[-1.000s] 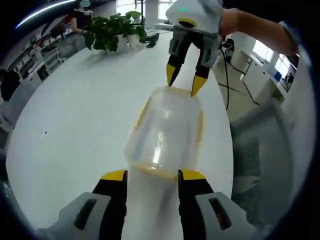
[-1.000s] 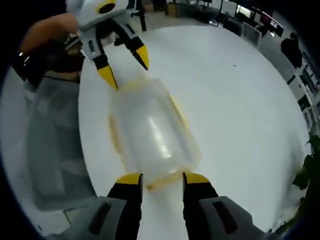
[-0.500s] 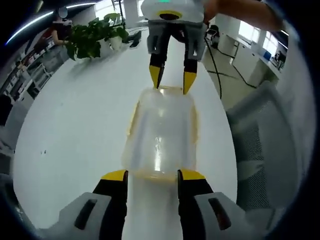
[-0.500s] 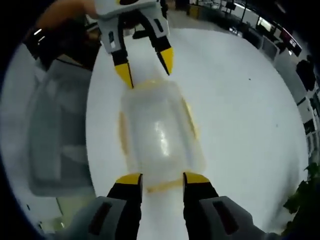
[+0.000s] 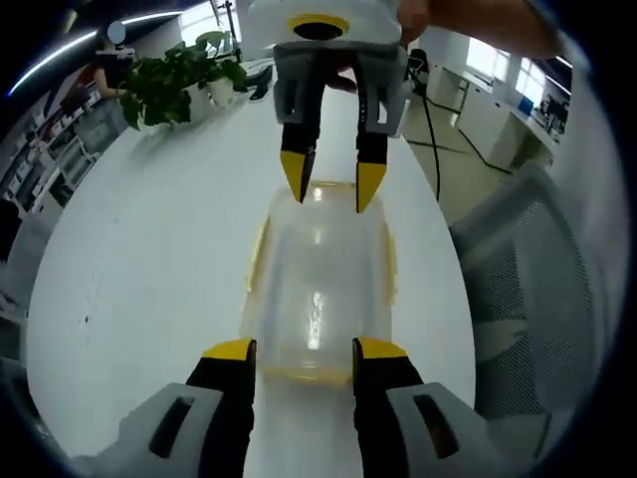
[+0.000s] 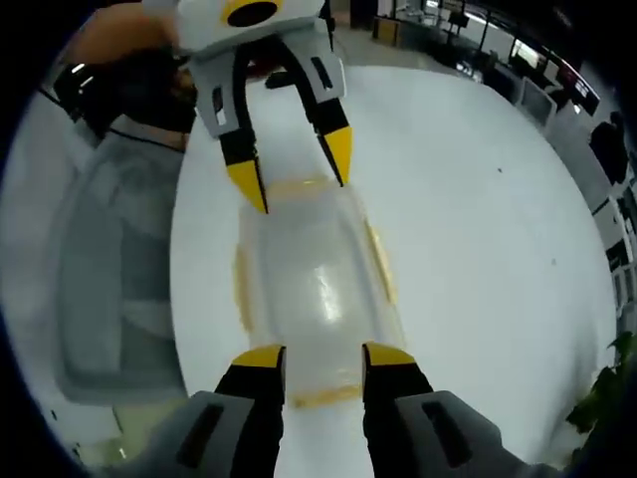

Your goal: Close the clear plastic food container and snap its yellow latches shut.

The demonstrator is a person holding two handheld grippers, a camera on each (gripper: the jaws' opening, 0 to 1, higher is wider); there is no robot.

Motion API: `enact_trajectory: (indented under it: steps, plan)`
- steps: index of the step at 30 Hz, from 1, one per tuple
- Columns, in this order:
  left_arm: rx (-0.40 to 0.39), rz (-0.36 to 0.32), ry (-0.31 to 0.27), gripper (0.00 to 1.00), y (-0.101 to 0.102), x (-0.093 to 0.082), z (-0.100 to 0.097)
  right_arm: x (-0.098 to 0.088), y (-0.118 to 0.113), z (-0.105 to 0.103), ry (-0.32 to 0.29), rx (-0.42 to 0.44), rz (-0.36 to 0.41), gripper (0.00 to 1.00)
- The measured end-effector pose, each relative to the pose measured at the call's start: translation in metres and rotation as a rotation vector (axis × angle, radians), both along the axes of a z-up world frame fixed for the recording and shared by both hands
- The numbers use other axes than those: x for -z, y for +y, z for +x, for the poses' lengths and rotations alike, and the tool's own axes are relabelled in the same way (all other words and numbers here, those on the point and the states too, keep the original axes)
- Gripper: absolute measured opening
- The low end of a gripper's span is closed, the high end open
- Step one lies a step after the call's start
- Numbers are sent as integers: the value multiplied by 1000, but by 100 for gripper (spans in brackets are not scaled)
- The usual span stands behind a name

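In the left gripper view, the left gripper point(image 5: 296, 351) is standing with its jaws spread, their yellow tips sitting at the near end of the container point(image 5: 318, 284), one tip on either side of it; whether they are touching it I cannot tell. The container is lying on the white table point(image 5: 149, 249), lid on, running lengthwise away from the camera. Yellow latches point(image 5: 388, 269) are showing along its long sides and a yellow edge along its near end. At the far end, the right gripper point(image 5: 329, 189) is reaching in from above with its jaws spread, its yellow tips resting at the container's far rim. A hand point(image 5: 468, 22) is holding that gripper. A grey chair point(image 5: 528, 289) is standing beside the table on the right, and a plant point(image 5: 179, 75) is sitting well back on the table.

In the right gripper view, the right gripper point(image 6: 322, 355) is bracketing the other end of the container point(image 6: 311, 284) with spread jaws, and the left gripper point(image 6: 297, 177) is facing it, its tips at the far rim. The chair point(image 6: 100, 279) is lying on the left here.
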State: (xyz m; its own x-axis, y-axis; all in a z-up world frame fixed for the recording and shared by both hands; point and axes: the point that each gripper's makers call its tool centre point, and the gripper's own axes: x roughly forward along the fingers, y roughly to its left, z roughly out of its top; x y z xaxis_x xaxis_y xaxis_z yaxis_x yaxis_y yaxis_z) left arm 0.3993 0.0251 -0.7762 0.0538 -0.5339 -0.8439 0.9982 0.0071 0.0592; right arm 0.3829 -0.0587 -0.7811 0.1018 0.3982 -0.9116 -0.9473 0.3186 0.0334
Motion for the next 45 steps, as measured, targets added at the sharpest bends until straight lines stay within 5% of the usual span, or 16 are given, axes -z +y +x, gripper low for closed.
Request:
enact_trajectory:
  steps: [45]
  plan:
    - [-28,-86,33,37,-41,2,-13,-2,32,19,-15,25,76,27]
